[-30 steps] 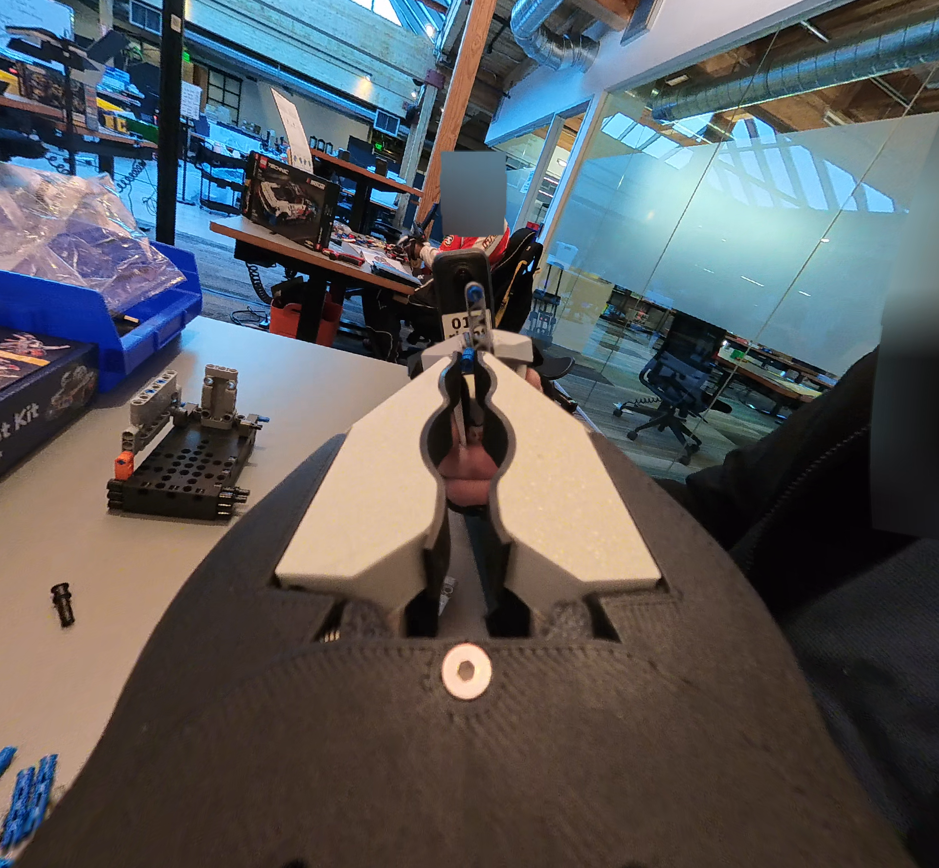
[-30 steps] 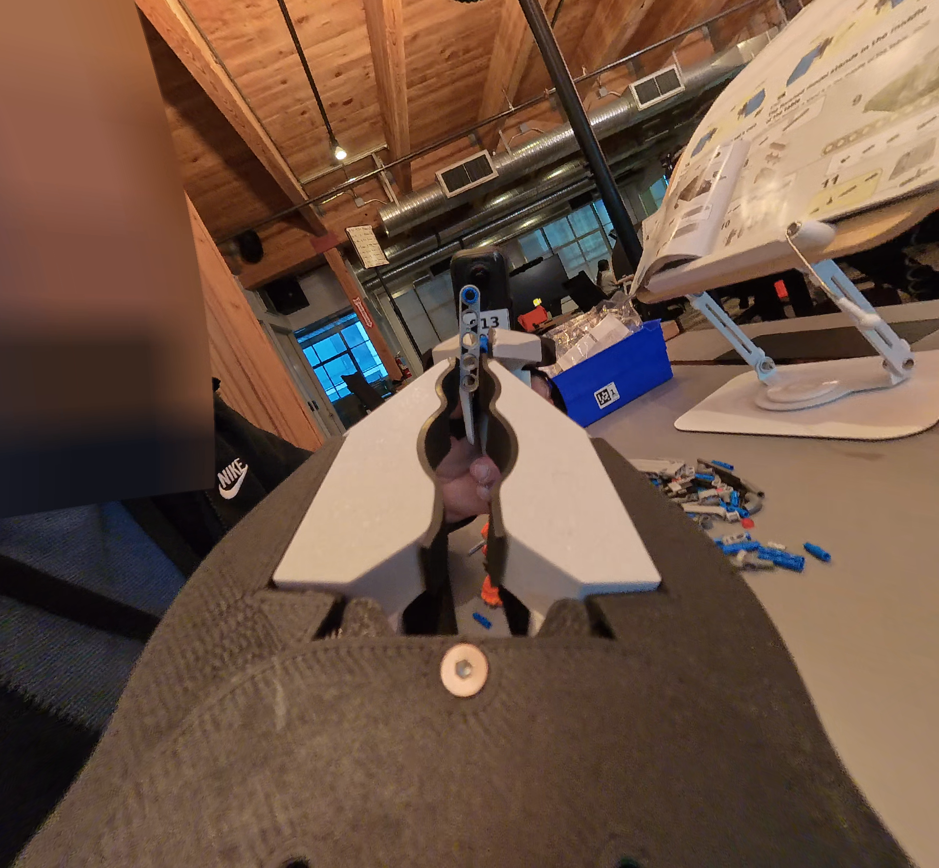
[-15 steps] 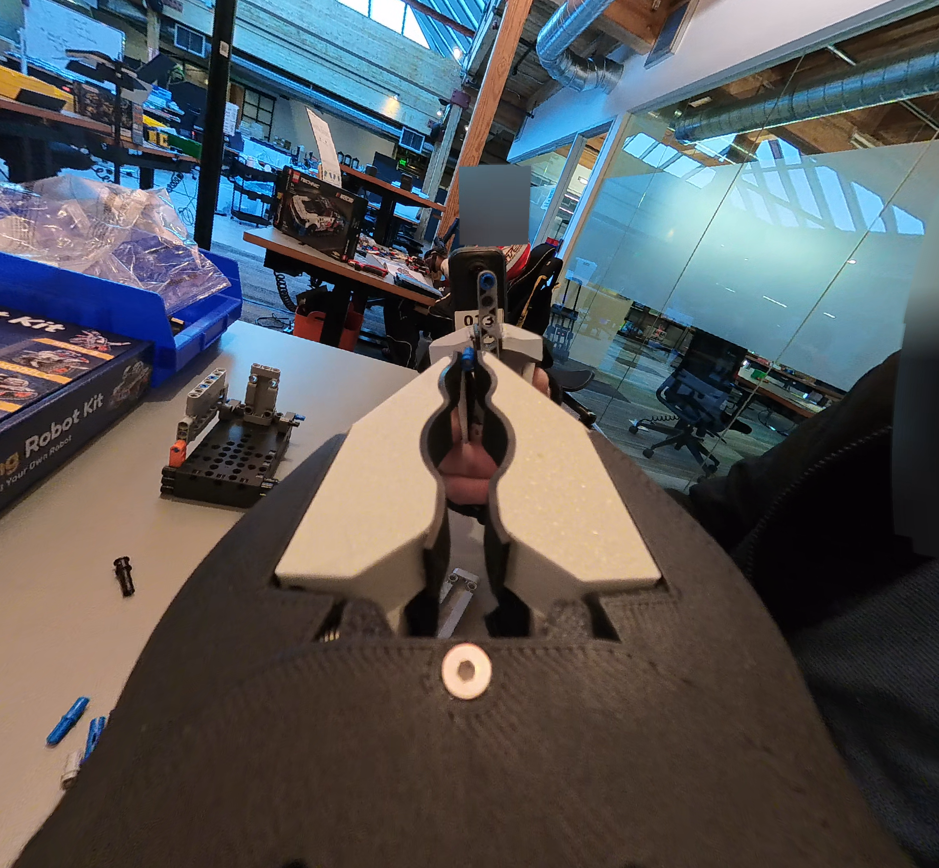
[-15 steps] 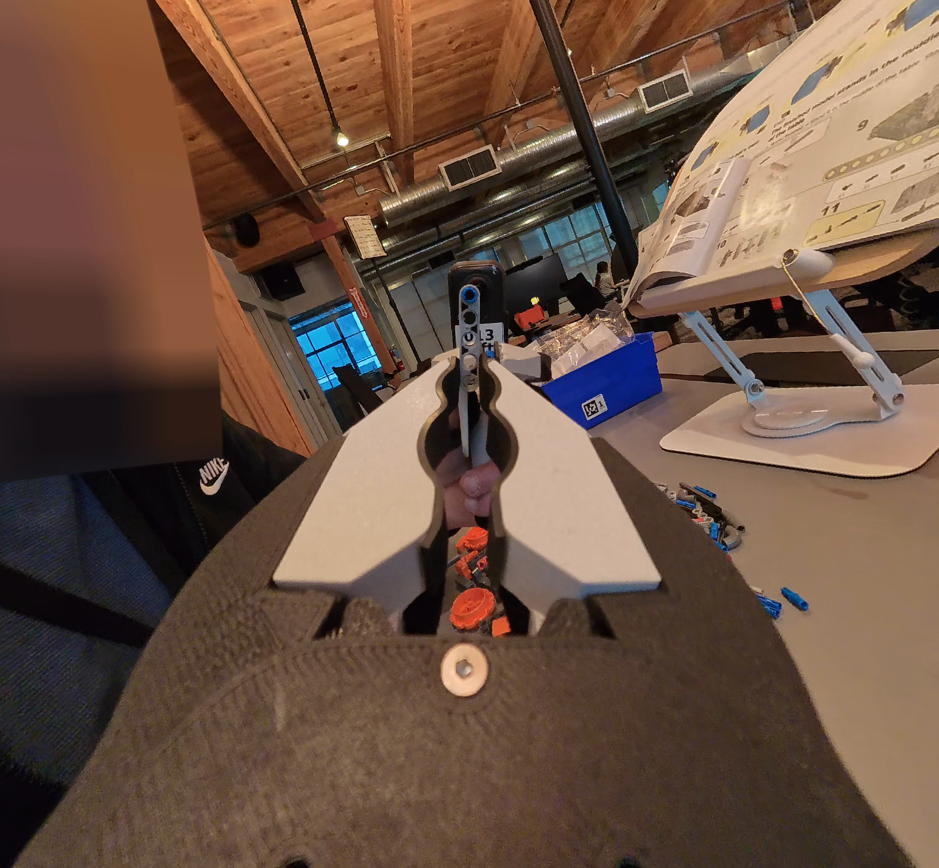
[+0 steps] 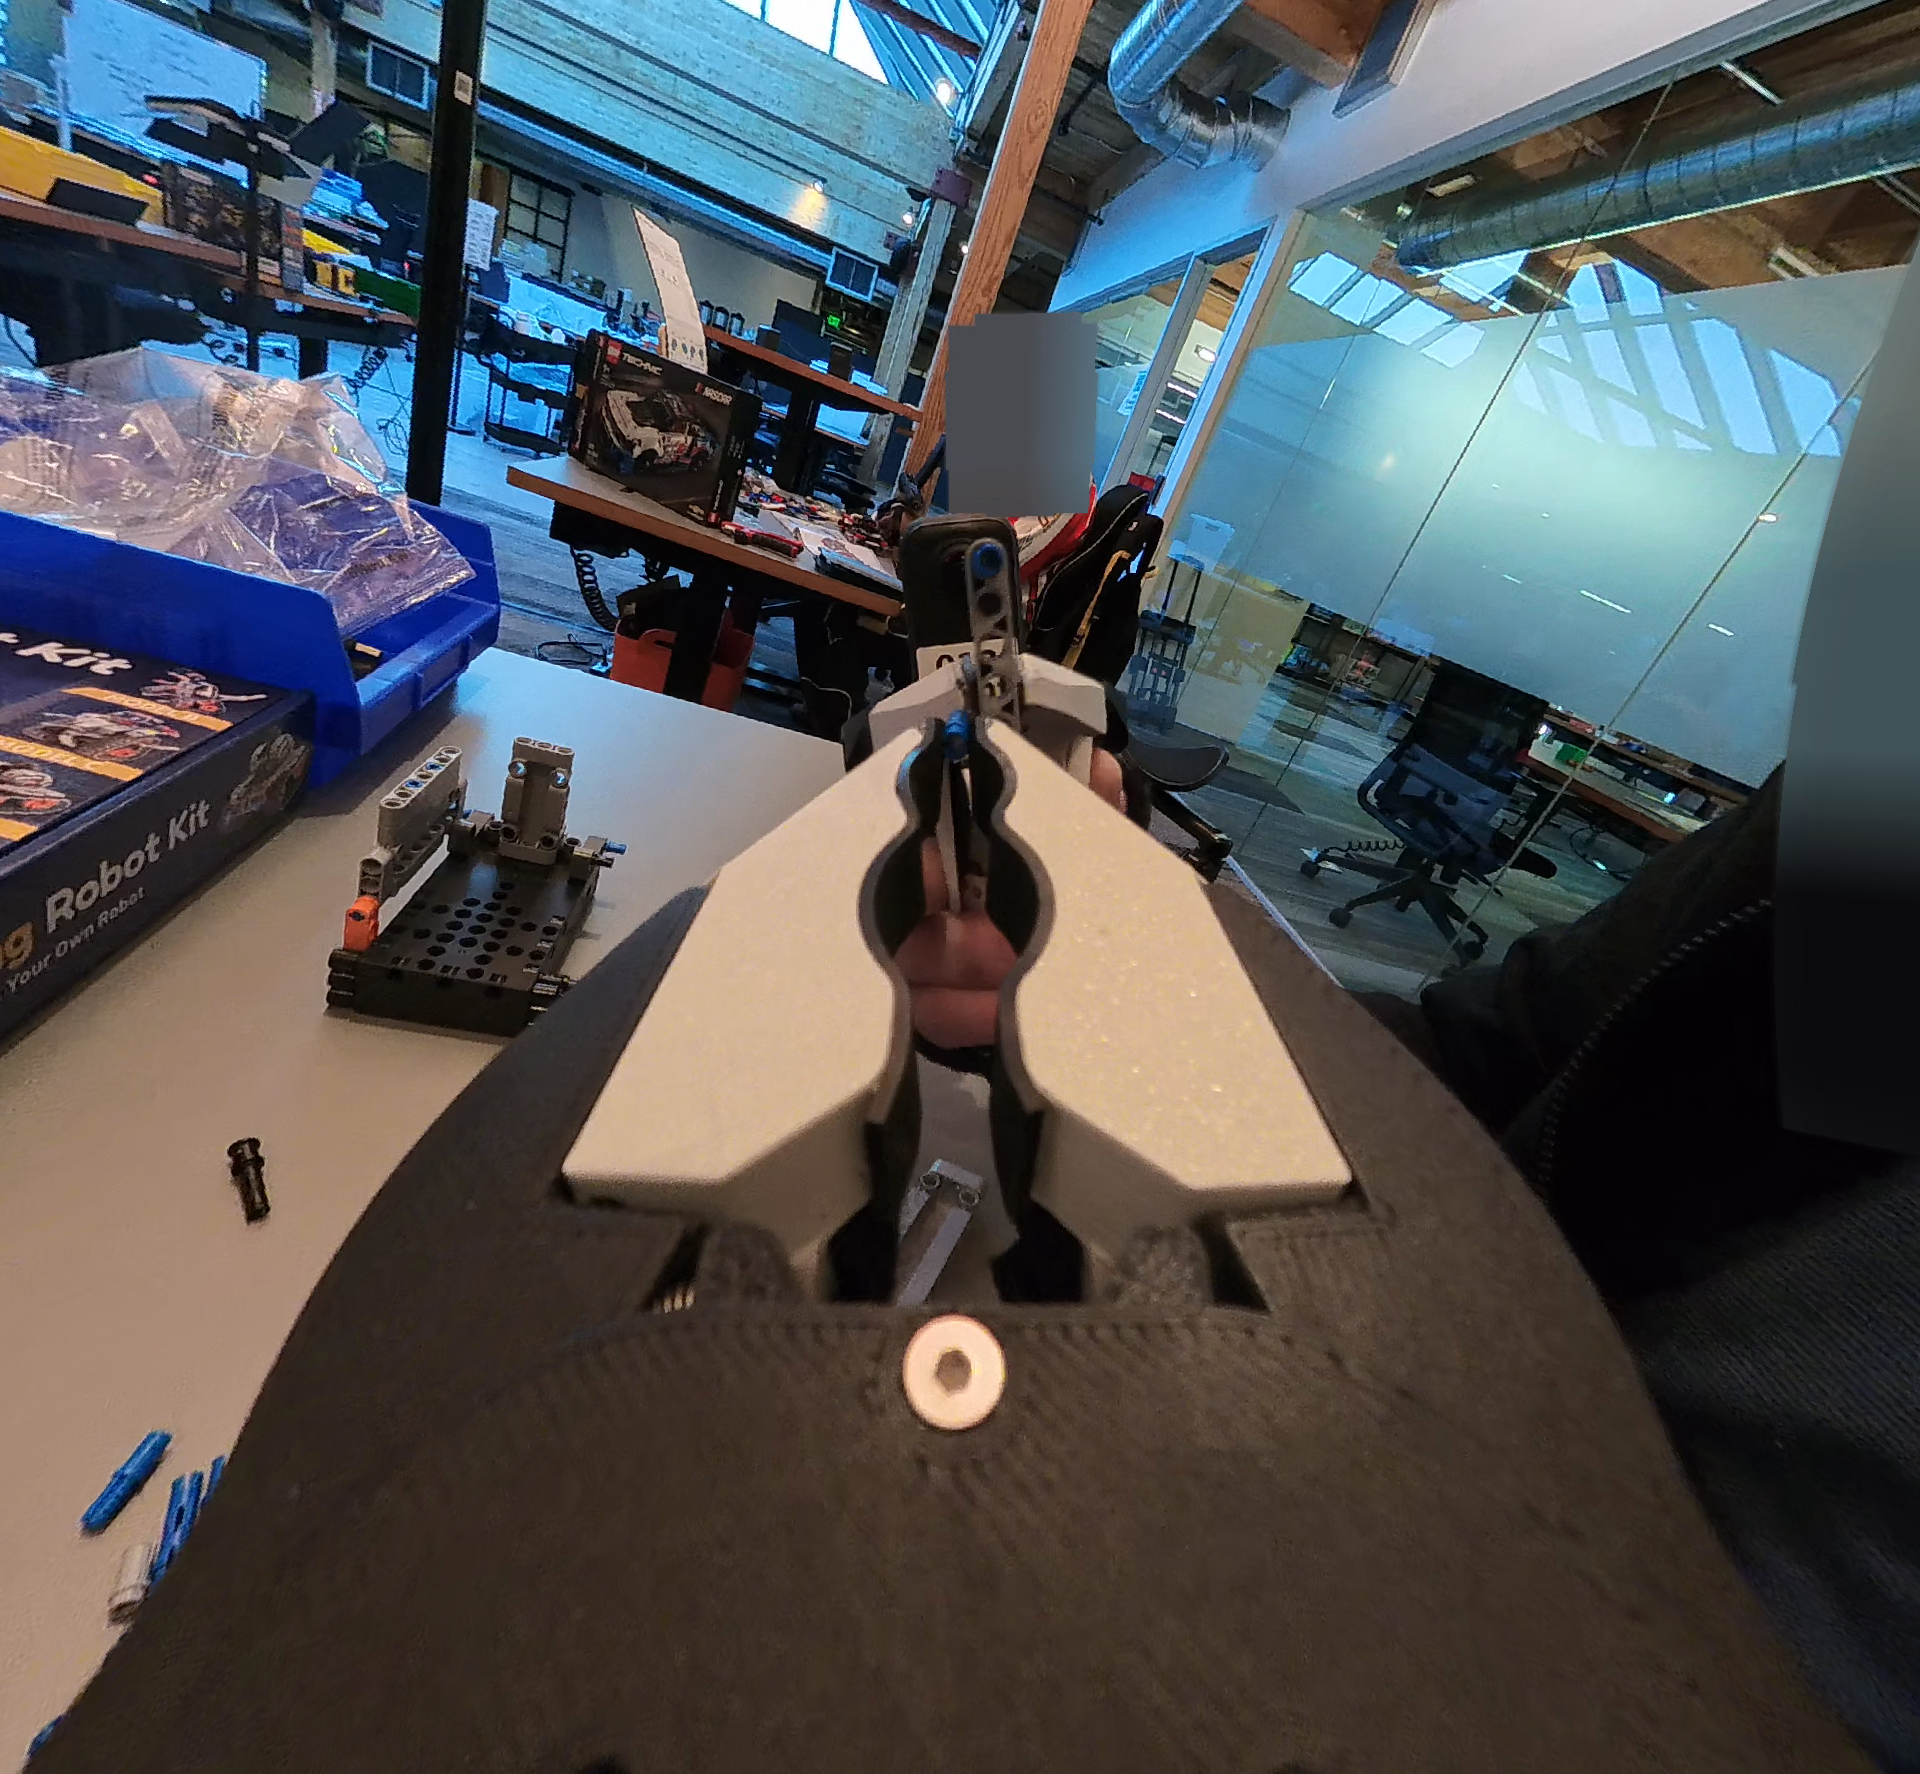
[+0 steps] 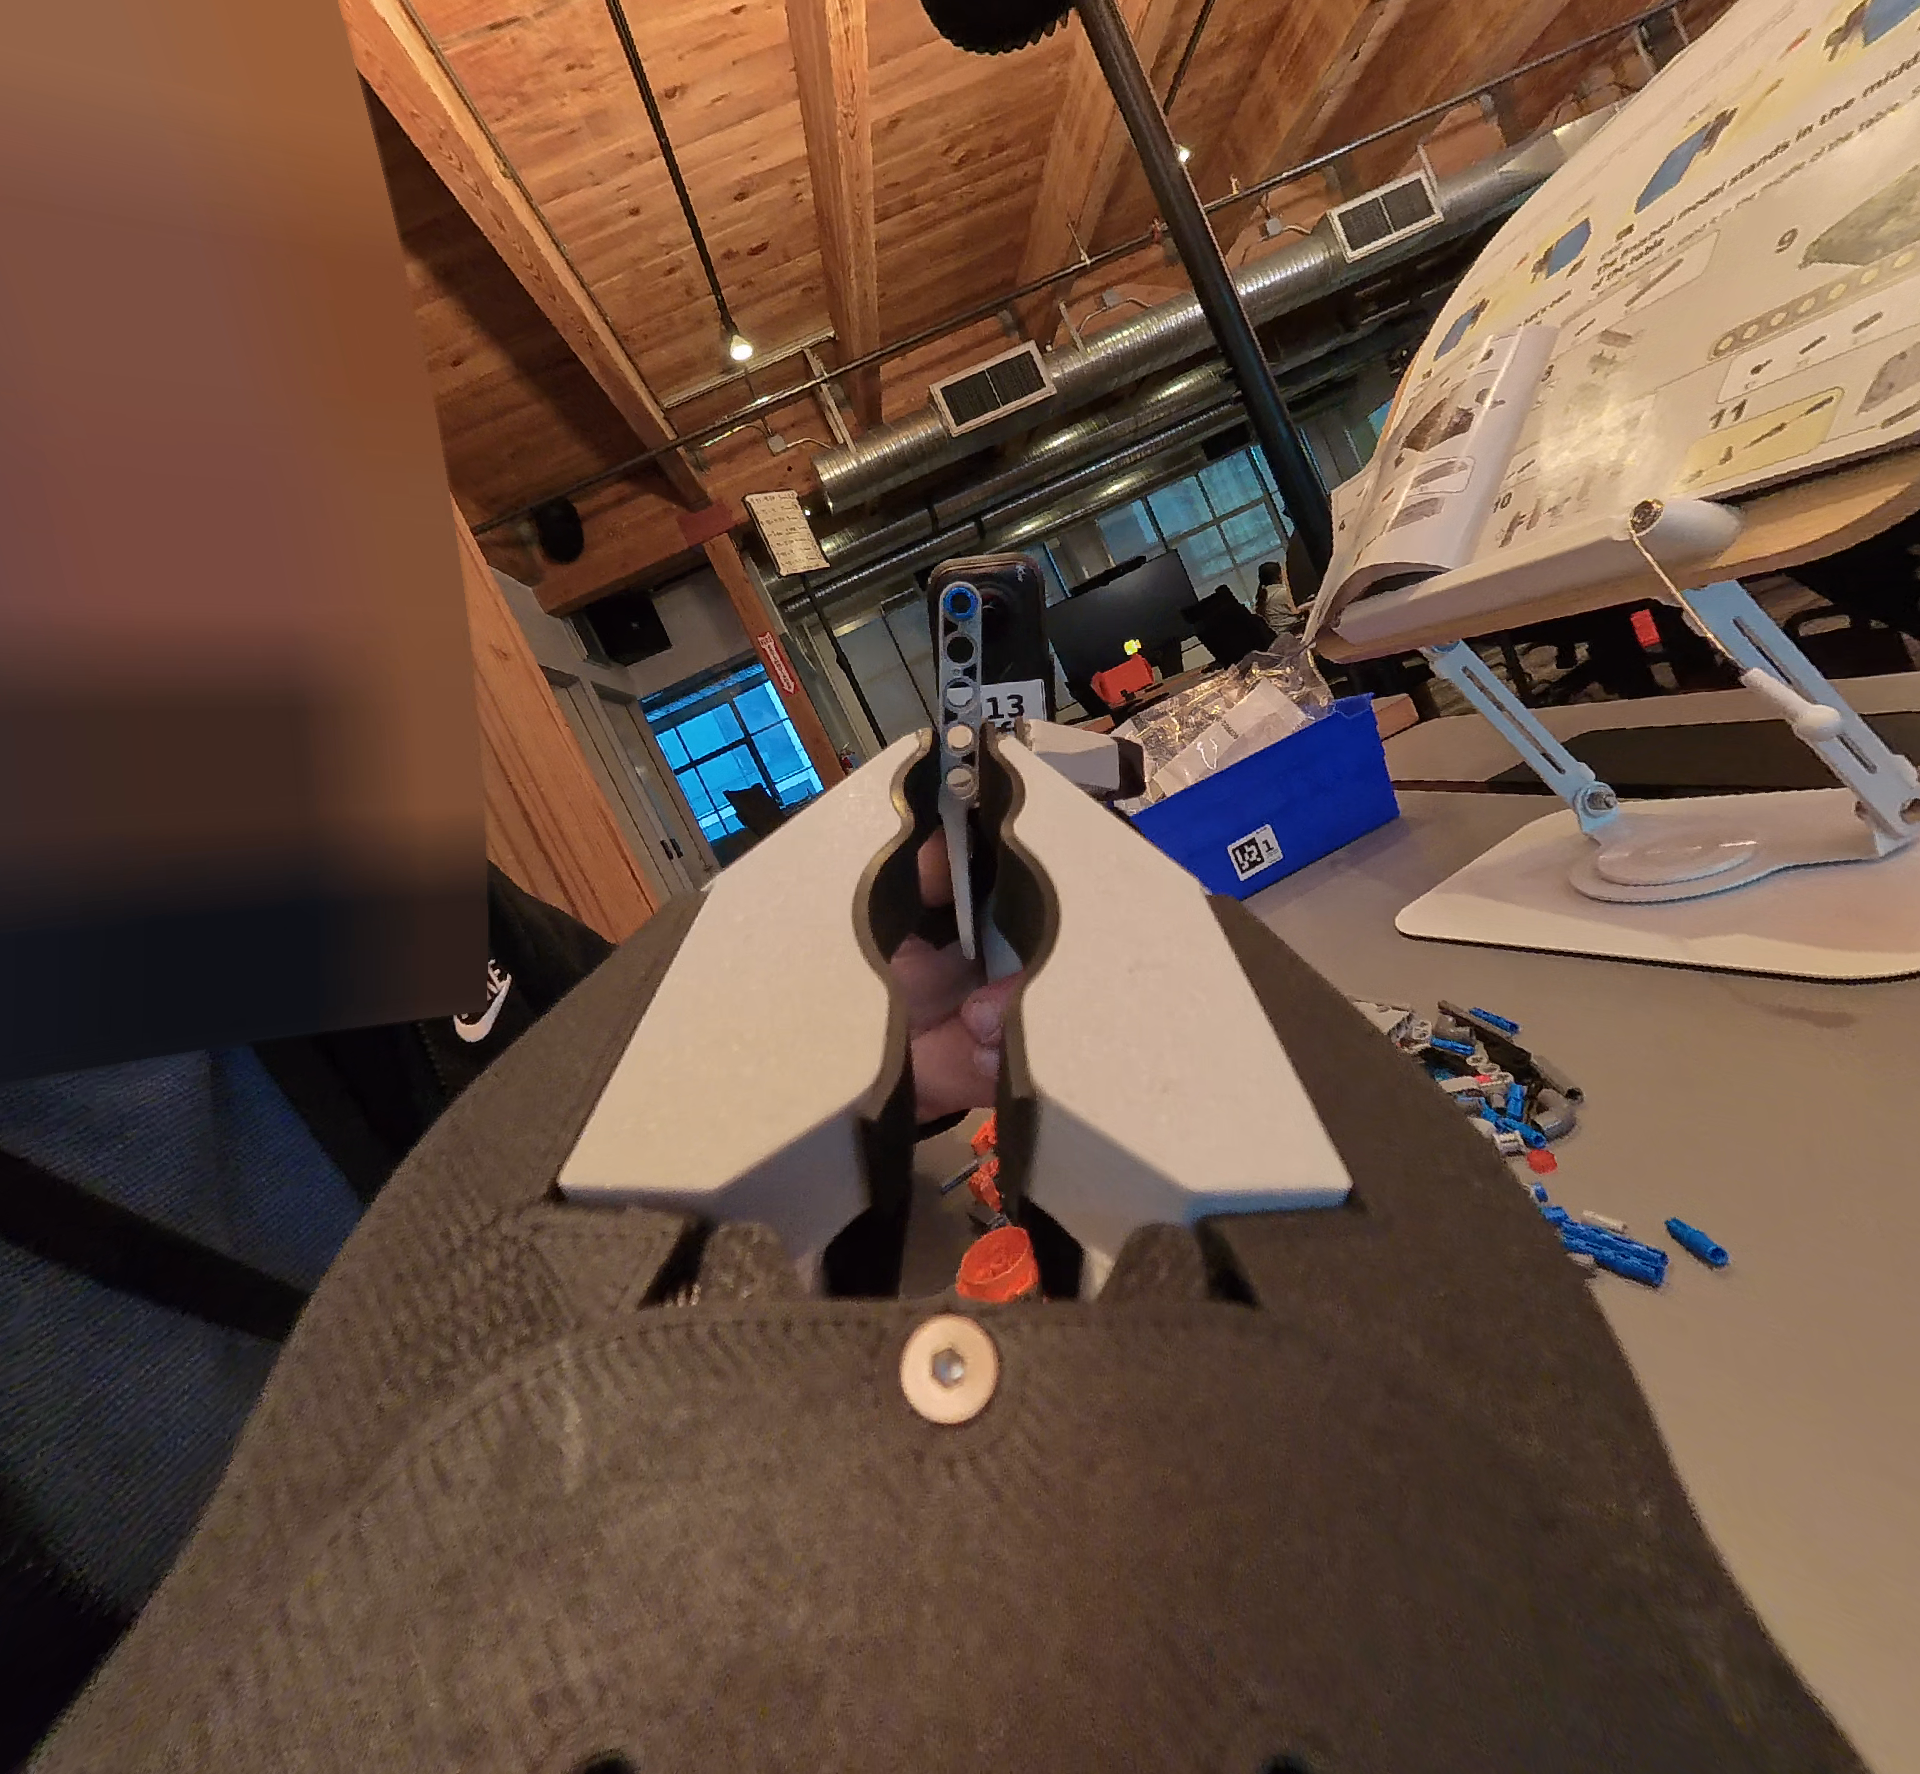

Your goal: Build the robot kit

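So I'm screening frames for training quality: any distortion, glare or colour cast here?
Left wrist view: wide-angle bending curves the black pole, and cool blue daylight tints the glass wall. Right wrist view: warm cast from the wooden ceiling, glare on the instruction booklet, curved edges too.

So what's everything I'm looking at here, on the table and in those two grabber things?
grey perforated beam: one, blue pin in its top hole, clamped in the right gripper, raised above the table
blue pin: one, pinched at the left gripper's tips, beside the beam
black perforated base assembly: one, grey uprights and an orange piece, table's left
kit box: one, dark blue, far left
blue bin: one, clear plastic bags inside, behind the box
black pin: one, loose on the table
loose small parts: a pile, blue, grey, orange, right of the table
instruction booklet: one, open on a white stand
left gripper: grey fingers, shut
right gripper: grey fingers, shut
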Available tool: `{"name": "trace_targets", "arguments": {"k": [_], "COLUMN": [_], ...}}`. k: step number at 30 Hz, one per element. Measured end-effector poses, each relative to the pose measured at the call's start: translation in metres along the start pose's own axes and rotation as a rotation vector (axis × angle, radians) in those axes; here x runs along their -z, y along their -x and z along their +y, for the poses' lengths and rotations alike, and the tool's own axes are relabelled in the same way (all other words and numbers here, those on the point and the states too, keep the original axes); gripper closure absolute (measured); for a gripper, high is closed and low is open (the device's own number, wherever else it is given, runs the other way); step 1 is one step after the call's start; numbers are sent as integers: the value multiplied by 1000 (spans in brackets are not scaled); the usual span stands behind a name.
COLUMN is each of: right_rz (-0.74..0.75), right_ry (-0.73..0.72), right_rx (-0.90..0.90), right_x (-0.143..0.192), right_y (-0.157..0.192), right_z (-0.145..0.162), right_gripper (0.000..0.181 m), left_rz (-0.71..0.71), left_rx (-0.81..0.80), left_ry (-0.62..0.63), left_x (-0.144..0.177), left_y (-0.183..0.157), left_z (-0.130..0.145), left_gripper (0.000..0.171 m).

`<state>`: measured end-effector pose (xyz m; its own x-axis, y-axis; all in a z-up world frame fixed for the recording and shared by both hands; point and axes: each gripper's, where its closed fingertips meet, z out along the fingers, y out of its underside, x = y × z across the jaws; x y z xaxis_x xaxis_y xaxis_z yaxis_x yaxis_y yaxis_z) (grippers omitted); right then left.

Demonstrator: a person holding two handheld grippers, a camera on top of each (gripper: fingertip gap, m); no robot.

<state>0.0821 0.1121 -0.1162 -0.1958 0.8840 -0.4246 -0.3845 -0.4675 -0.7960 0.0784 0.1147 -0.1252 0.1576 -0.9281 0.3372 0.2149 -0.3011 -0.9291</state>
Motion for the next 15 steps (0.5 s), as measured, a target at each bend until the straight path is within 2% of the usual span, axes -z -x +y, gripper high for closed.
{"name": "trace_targets", "arguments": {"k": [15], "right_rz": [87], "right_ry": [20], "right_rx": [88], "right_x": [0], "right_y": [-6], "right_z": [2], "right_gripper": [177], "left_rz": [-15], "left_rx": [-30], "left_ry": [-25], "left_x": [0], "left_y": [-3], "left_z": [-4], "left_gripper": [170]}}
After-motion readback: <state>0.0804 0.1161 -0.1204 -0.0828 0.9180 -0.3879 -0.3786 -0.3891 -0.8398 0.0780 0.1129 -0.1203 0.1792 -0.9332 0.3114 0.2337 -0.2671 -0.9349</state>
